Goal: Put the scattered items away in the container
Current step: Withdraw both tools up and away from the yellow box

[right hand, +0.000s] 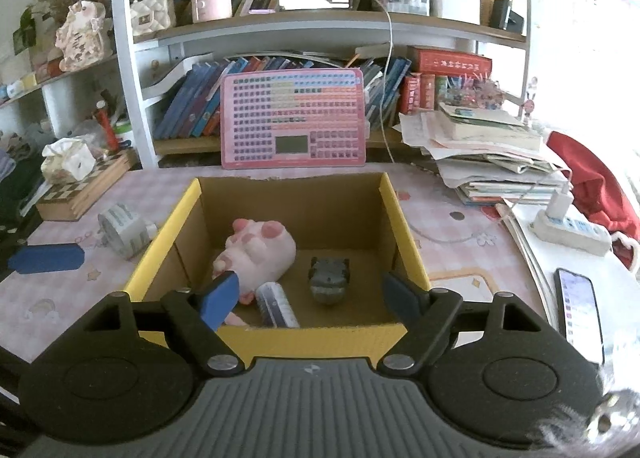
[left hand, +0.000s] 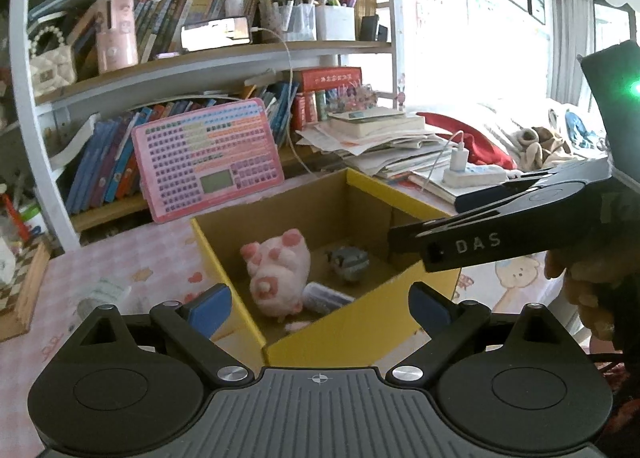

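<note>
Both jaws open, empty — box (right hand: 394,202) ahead holds three items; next: tape roll (right hand: 120,230) left of right jaws.

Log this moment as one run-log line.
left gripper: open, empty | right gripper: open, empty | box: pink plush, grey toy | tape roll: outside

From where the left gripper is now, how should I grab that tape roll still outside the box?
Grip the tape roll across its flat faces, coming from above. It stands tilted on the tablecloth left of the box, nothing against it.
</note>
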`<state>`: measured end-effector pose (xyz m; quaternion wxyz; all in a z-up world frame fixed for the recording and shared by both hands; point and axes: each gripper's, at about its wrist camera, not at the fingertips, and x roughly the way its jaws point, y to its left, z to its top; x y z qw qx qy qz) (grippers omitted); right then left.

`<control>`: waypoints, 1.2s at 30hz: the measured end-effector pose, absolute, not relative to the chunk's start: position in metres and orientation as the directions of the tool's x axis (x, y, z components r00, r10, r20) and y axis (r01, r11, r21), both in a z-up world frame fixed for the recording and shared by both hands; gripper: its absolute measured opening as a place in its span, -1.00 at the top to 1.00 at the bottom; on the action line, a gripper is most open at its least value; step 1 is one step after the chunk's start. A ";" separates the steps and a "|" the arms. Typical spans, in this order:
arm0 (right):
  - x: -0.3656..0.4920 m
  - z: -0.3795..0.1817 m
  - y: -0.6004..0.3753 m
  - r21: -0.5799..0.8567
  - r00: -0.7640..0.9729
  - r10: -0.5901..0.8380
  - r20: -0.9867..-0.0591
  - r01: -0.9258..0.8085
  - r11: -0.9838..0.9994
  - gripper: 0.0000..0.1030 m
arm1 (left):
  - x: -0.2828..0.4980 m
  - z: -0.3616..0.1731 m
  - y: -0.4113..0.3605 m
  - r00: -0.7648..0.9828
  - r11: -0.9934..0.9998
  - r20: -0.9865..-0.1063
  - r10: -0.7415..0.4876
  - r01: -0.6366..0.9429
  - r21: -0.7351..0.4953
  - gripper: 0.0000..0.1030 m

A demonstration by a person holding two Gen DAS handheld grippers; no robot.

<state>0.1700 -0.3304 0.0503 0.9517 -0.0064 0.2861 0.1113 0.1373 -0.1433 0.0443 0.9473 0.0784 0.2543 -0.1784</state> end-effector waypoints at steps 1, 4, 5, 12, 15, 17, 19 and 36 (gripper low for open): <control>0.167 0.050 -0.328 0.053 0.812 0.205 -0.547 -0.210 0.976 -0.53 | 0.134 0.044 -0.139 0.807 0.925 -0.511 -0.297 0.375 0.055 -0.88; 0.155 0.048 -0.320 0.059 0.813 0.193 -0.550 -0.193 0.979 -0.54 | 0.122 0.043 -0.127 0.803 0.927 -0.518 -0.295 0.372 0.050 -0.88; 0.151 0.047 -0.317 0.060 0.812 0.190 -0.551 -0.188 0.980 -0.54 | 0.118 0.042 -0.123 0.802 0.927 -0.520 -0.294 0.372 0.049 -0.88; 0.116 0.043 -0.290 0.046 0.806 0.168 -0.567 -0.172 0.984 -0.55 | 0.085 0.041 -0.093 0.794 0.935 -0.538 -0.284 0.353 0.028 -0.89; 0.101 0.039 -0.279 0.047 0.799 0.159 -0.580 -0.162 0.986 -0.55 | 0.073 0.041 -0.081 0.789 0.937 -0.546 -0.282 0.348 0.019 -0.89; 0.092 0.038 -0.273 0.045 0.799 0.152 -0.583 -0.155 0.987 -0.55 | 0.066 0.039 -0.074 0.787 0.939 -0.550 -0.280 0.344 0.014 -0.89; 0.083 0.037 -0.267 0.043 0.798 0.145 -0.585 -0.148 0.988 -0.55 | 0.059 0.038 -0.067 0.783 0.940 -0.556 -0.279 0.341 0.009 -0.89; 0.029 0.017 -0.221 0.047 0.755 0.130 -0.643 -0.130 0.990 -0.57 | 0.022 0.027 -0.024 0.751 0.938 -0.600 -0.277 0.346 0.000 -0.89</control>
